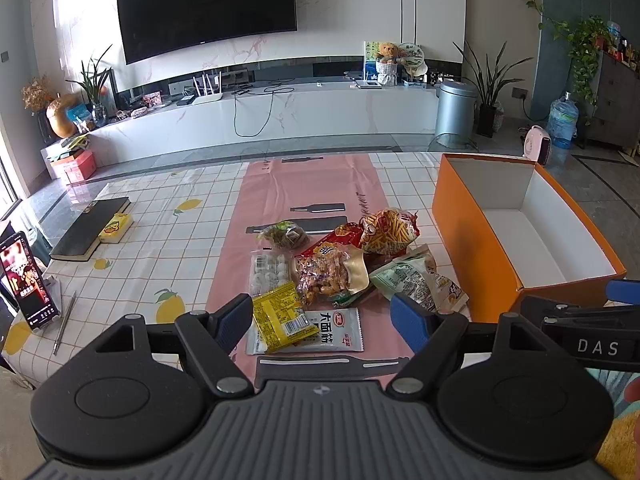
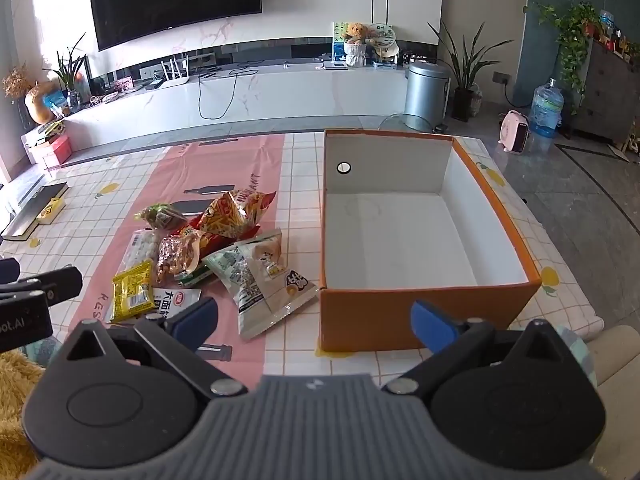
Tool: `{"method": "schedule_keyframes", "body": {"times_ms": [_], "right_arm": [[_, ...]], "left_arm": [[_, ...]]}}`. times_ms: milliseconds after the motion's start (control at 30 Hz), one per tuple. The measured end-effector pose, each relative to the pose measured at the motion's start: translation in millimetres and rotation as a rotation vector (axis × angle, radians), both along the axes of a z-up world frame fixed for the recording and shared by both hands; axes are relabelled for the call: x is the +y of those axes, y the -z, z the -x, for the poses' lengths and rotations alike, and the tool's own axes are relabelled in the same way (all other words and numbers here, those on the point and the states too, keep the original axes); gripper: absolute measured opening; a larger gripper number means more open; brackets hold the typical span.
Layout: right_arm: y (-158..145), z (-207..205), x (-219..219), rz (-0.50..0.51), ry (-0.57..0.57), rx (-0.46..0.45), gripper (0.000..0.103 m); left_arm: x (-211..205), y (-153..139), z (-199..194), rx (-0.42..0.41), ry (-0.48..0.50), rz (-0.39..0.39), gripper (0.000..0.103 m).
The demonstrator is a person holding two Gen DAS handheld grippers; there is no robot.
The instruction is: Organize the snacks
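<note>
A heap of snack packets lies on the pink table runner (image 1: 320,184): a yellow packet (image 1: 280,316), a white packet with red print (image 1: 332,330), a bag of orange sticks (image 1: 388,230), a green and white bag (image 1: 416,280). The orange box (image 1: 472,240) with a white inside stands empty to their right. My left gripper (image 1: 322,318) hovers open just before the near packets, nothing between its fingers. In the right wrist view my right gripper (image 2: 314,322) is open before the orange box (image 2: 400,316), with the pile (image 2: 208,248) to its left.
A black book (image 1: 92,228) and a small yellow box (image 1: 116,227) lie at the table's left. A phone on a stand (image 1: 26,280) and a pen (image 1: 66,320) are at the near left edge. Beyond the table are a TV cabinet, a bin (image 1: 454,108) and plants.
</note>
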State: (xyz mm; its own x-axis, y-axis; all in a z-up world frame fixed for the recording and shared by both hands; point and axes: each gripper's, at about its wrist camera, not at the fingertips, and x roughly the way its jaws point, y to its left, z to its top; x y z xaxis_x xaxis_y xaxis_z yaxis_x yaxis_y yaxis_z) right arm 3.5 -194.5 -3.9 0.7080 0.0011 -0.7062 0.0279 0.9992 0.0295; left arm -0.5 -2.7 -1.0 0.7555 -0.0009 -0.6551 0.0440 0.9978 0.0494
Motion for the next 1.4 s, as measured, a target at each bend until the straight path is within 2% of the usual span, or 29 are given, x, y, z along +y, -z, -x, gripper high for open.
{"method": "schedule_keyframes", "body": {"times_ms": [1400], "right_arm": [[1.2,1.0,-2.9,0.003,0.019,0.006,0.099]], "left_arm": [[-1.4,-0.2,-1.4,0.000,0.002,-0.004,0.092]]}}
